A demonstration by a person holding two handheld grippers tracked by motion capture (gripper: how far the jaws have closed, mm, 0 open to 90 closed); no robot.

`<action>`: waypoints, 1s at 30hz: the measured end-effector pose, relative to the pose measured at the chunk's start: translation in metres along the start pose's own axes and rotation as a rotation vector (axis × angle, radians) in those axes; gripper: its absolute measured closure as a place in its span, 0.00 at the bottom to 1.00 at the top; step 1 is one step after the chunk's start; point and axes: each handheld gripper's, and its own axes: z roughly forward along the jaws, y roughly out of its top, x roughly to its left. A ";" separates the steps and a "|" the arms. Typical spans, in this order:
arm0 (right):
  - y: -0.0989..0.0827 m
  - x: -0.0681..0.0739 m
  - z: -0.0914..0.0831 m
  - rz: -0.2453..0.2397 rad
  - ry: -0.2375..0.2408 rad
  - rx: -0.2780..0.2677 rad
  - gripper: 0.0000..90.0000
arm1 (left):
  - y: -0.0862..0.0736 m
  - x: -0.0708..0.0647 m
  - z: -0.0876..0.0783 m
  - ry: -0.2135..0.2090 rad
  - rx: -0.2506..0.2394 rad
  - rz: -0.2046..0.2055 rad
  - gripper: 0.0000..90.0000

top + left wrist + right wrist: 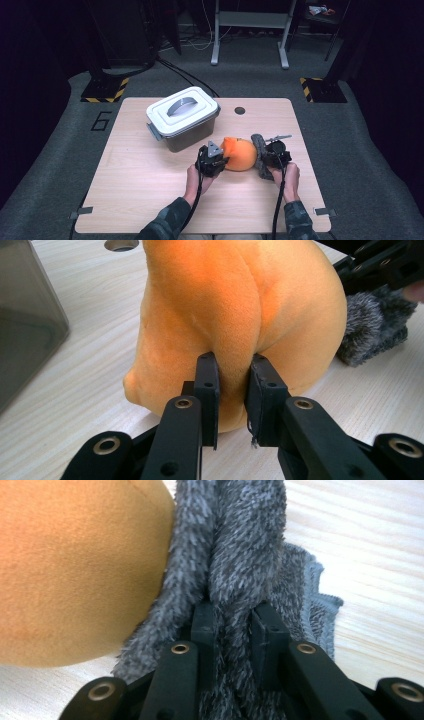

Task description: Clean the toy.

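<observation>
Here the left gripper fingers pinch the orange plush, the right gripper fingers clamp half-hidden grey fur

Velvety orange plush, shaggy grey cloth

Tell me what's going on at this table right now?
A person works two hand-held grippers at a wooden table. The left gripper is pinching a fold of an orange plush toy that rests on the tabletop. The right gripper is clamped on a grey fuzzy cloth that lies against the toy's side. Farther back stands a lidded plastic storage box, closed, apart from both grippers.
</observation>
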 end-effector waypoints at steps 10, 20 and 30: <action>0.018 0.004 -0.049 -0.037 -0.029 -0.135 0.83 | 0.000 0.001 0.000 -0.005 -0.001 -0.003 0.85; 0.037 0.055 -0.072 -0.171 0.051 -0.187 0.83 | -0.001 0.001 0.000 -0.005 0.001 -0.004 0.85; 0.036 0.057 -0.051 -0.173 0.056 -0.140 0.84 | 0.000 0.002 -0.002 -0.016 0.002 0.008 0.70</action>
